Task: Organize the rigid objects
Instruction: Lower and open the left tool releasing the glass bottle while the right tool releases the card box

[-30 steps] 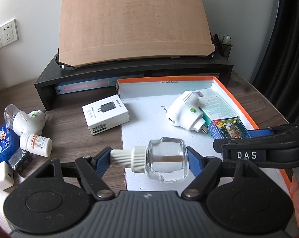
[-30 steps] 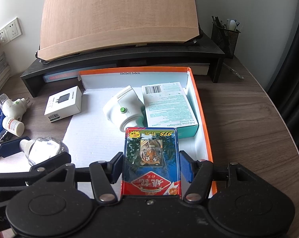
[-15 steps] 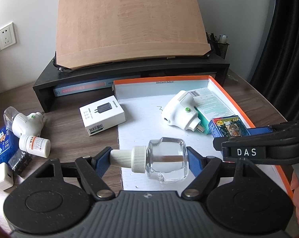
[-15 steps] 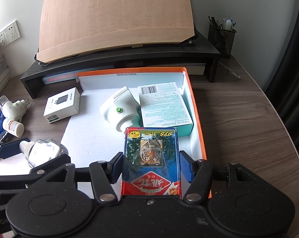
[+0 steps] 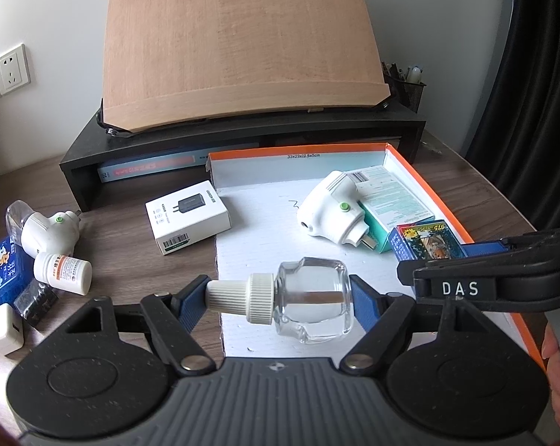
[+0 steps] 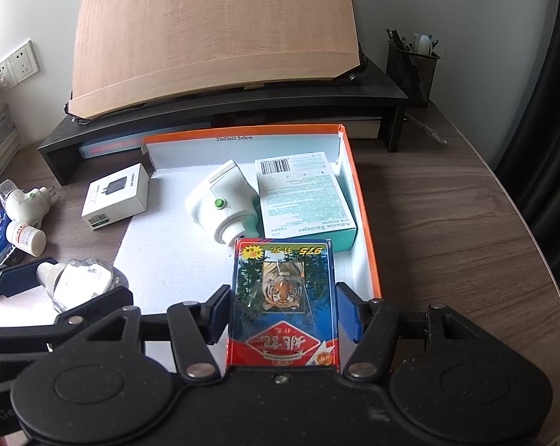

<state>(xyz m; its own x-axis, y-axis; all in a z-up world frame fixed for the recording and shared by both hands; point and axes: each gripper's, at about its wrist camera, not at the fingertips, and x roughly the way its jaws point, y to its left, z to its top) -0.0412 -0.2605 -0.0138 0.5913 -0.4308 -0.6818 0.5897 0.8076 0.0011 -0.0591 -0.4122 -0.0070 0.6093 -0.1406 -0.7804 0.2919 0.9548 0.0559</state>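
A clear glass bottle (image 5: 313,297) with a white ribbed cap lies sideways between the blue pads of my left gripper (image 5: 280,295), which is shut on it over the left front of the orange-rimmed box (image 5: 298,165). My right gripper (image 6: 283,308) is shut on a blue and red card box (image 6: 283,278) with a tiger picture, over the same box's (image 6: 243,148) right front. Inside lie a white plug-in device (image 6: 220,200) and a teal bandage box (image 6: 302,193). The right wrist view shows the bottle (image 6: 79,282) at the left; the left wrist view shows the card box (image 5: 425,239) at the right.
Left of the orange box on the wooden table lie a white charger box (image 5: 187,215), a second white plug-in device (image 5: 46,230), a pill bottle (image 5: 62,269), a blue packet (image 5: 3,275) and a small white charger (image 5: 1,329). A black stand (image 5: 243,133) with a wooden board is behind. A pen holder (image 6: 412,63) stands back right.
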